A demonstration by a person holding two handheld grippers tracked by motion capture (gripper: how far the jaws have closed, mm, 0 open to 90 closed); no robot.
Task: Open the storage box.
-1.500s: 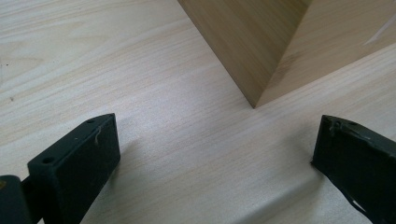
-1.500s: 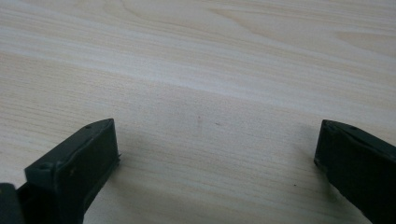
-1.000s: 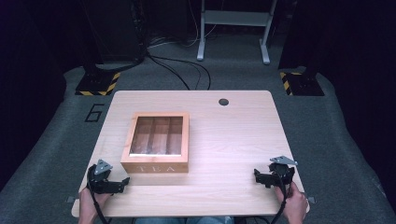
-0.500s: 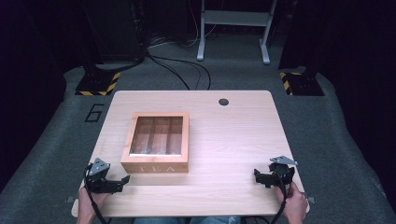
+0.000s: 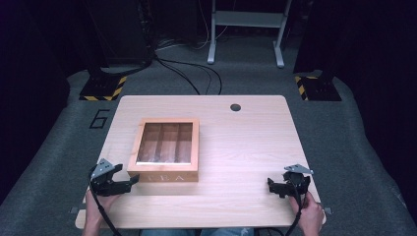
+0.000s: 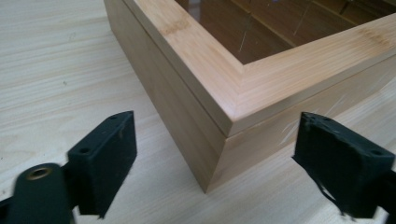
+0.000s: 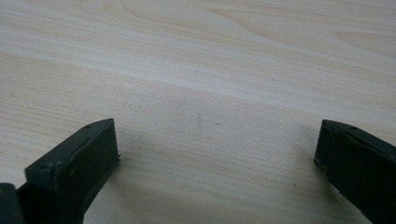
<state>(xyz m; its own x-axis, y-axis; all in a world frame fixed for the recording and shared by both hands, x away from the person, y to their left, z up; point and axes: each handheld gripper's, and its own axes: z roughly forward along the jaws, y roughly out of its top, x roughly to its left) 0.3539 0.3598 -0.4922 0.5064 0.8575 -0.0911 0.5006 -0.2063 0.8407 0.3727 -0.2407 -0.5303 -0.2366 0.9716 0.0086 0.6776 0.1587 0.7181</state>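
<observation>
- A wooden tea box (image 5: 167,150) is sitting on the left half of the table (image 5: 246,147), with its front side facing the person.
- The lid is lying shut, and it is showing a clear window (image 5: 164,142) with three long slots under it.
- The left gripper (image 5: 123,186) is hovering just beside the box's near left corner (image 6: 219,135), and its jaws are spread wide with that corner sitting between them but not touching.
- The right gripper (image 5: 275,187) is waiting well apart from the box, near the table's right edge, and its jaws are spread wide over bare wood, pinching nothing.
- The box is looking stiff and hard, so it is probably not going to bend or squash.
- The smooth wood could be slippery for the jaws, and the window is looking like glass or plastic, though it is hard to tell which, so it may crack if poked.
- A good place to hold is the lid's wooden rim (image 6: 299,77) at the front edge, or the side walls (image 6: 159,79) for moving the whole box.
</observation>
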